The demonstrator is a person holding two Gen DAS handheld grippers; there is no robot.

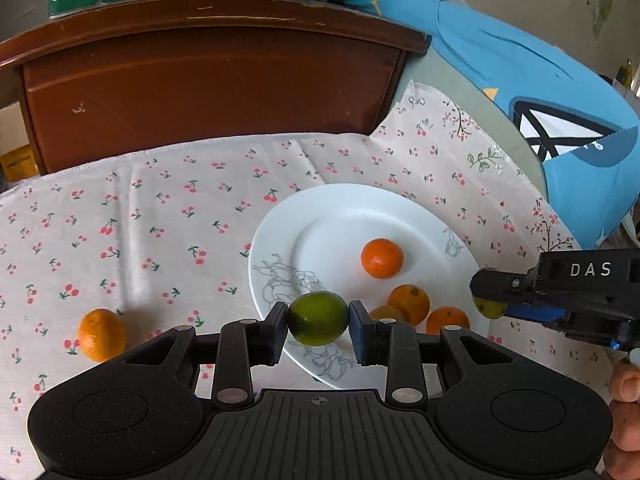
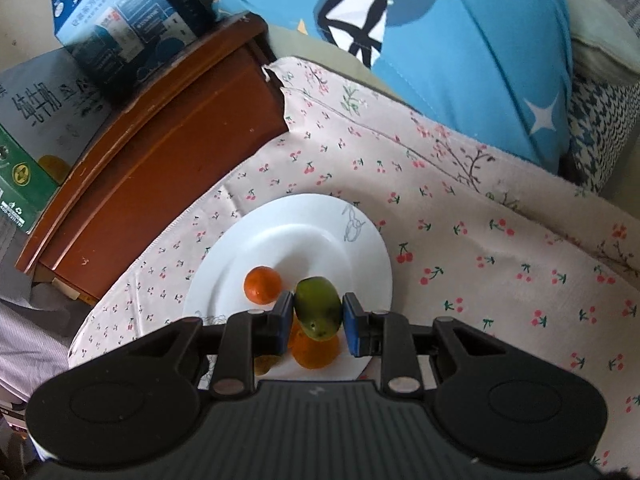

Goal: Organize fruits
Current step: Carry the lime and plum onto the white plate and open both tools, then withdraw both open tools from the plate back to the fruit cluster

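Note:
My left gripper (image 1: pixel 318 320) is shut on a green citrus fruit (image 1: pixel 318 318) and holds it above the near left rim of a white plate (image 1: pixel 340 216). Several oranges (image 1: pixel 382 258) lie on the plate. One orange (image 1: pixel 102 334) lies on the cherry-print cloth left of the plate. My right gripper (image 2: pixel 316 314) is shut on a yellow-green fruit (image 2: pixel 318 312) above the plate (image 2: pixel 312 216), over the oranges (image 2: pixel 262 284). In the left wrist view the right gripper (image 1: pixel 486 304) reaches in from the right over the plate's edge.
A brown wooden cabinet (image 1: pixel 208 80) stands behind the cloth with boxes (image 2: pixel 120 24) on top. A blue cushion (image 2: pixel 460 40) lies at the back right. The cherry-print cloth (image 1: pixel 140 220) covers the surface.

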